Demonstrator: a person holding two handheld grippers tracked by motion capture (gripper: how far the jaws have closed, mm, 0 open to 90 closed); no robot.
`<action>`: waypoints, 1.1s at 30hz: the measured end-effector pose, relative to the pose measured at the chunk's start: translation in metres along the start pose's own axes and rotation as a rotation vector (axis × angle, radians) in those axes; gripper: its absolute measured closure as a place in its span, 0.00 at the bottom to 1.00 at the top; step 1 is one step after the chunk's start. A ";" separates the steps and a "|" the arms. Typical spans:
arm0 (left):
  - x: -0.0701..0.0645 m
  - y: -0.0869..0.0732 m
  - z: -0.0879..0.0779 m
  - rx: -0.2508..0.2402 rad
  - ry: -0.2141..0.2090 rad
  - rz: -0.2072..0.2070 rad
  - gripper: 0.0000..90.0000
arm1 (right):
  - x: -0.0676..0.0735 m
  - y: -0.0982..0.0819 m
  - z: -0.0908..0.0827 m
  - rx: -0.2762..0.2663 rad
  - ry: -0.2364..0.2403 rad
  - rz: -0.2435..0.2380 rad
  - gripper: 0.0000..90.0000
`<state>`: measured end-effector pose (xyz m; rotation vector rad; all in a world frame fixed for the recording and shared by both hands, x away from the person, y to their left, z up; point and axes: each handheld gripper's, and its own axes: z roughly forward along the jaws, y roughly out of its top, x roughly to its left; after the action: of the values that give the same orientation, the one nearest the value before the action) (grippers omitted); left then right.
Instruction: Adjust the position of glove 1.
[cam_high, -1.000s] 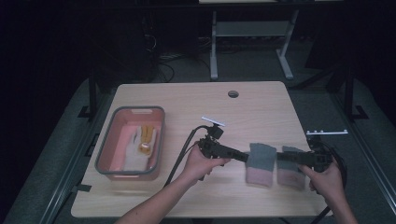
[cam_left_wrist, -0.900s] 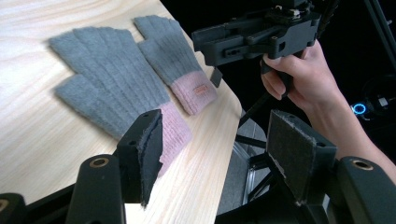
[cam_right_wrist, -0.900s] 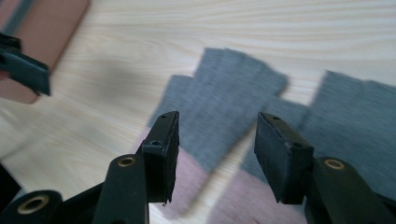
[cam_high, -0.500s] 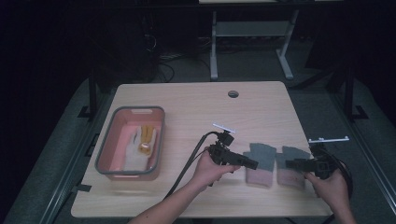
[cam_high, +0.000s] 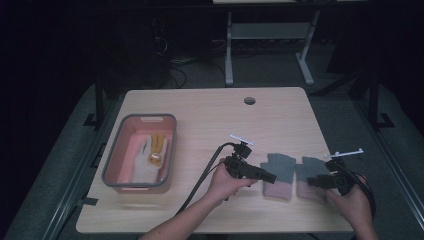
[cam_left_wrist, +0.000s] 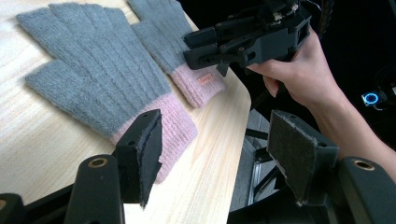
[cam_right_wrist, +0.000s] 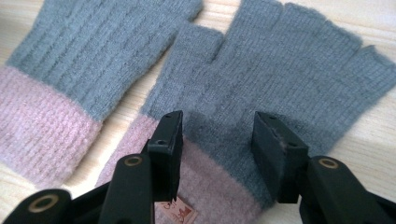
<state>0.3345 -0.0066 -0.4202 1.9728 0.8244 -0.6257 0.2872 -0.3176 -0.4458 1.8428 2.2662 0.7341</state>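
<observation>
High view: 2 grey gloves with pink cuffs lie flat, side by side, near the front right edge of the table (cam_high: 210, 110), fingers pointing away from the person. The left glove (cam_high: 279, 172) and the right glove (cam_high: 311, 176) sit just beside each other, cuffs toward the table's front edge.

The right gripper (cam_high: 312, 181) hovers over the right glove's cuff. In the right gripper view its 2 jaws straddle the line where grey meets pink on the right glove (cam_right_wrist: 280, 70), set moderately apart; they have just been closing, and the pads do not look pressed into the knit. A small label (cam_right_wrist: 180, 212) shows on that cuff.

The left gripper (cam_high: 270, 176) lies low at the left glove's left side. In the left gripper view its jaws stand well apart with nothing between them; 1 pad is just by the pink cuff of the left glove (cam_left_wrist: 93, 79), the other hangs past the table edge. The right gripper (cam_left_wrist: 194, 46) shows beyond, over the other glove's cuff.

Further left, well apart from the gloves, a grey-rimmed pink bin (cam_high: 114, 162) holds a pale glove (cam_high: 147, 162).
</observation>
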 end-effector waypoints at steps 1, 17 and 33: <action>0.001 0.000 0.000 0.000 0.004 0.000 0.40 | 0.001 0.000 0.000 0.005 -0.007 -0.002 0.60; 0.004 -0.003 -0.007 -0.016 0.017 -0.005 0.40 | 0.007 0.005 0.003 0.031 -0.021 0.006 0.90; 0.008 -0.004 -0.028 -0.060 0.037 -0.012 0.40 | 0.027 0.021 -0.027 -0.035 0.004 0.006 0.92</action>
<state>0.3398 0.0214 -0.4145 1.9320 0.8683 -0.5664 0.2886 -0.2968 -0.4077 1.8350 2.2368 0.7731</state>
